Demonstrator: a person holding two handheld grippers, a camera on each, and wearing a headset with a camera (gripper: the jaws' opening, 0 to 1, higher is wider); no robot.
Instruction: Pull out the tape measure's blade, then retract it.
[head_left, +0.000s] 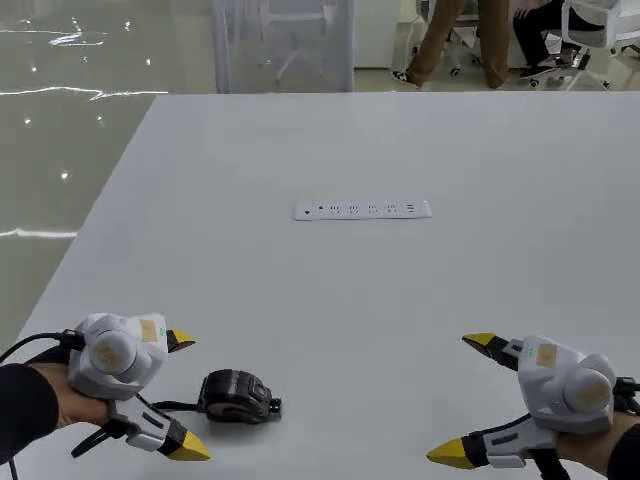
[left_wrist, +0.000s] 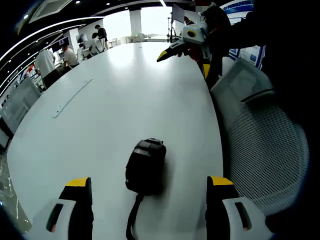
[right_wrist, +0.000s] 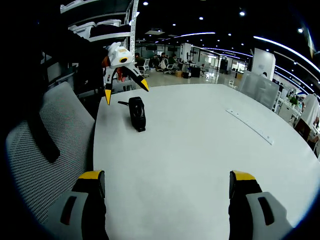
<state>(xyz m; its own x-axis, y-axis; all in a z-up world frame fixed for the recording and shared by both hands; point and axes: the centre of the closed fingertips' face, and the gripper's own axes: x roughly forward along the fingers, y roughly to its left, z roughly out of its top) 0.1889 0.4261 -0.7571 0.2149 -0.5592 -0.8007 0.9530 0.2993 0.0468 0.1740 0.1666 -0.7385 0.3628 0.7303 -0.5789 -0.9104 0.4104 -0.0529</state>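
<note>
1. Bearing the tape measure (head_left: 236, 395) near its close edge, the white table (head_left: 420, 300) offers no obstacle around it.
2. Power strip (head_left: 362, 210): well beyond the tape measure.
3. Left gripper (head_left: 186, 394), jaws spread, waits just beside the tape measure; right gripper (head_left: 462, 398), also spread, is well apart from it.
4. Tape measure: ungripped, blade apparently not out; pulling and retracting both remain.

White table (head_left: 400, 320); tape measure (head_left: 237, 396); power strip (head_left: 362, 210)

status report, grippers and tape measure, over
Left gripper open, tape measure on the table just ahead of it, untouched, not extended. Right gripper open, empty. Power strip farther off, nothing in the way.
</note>
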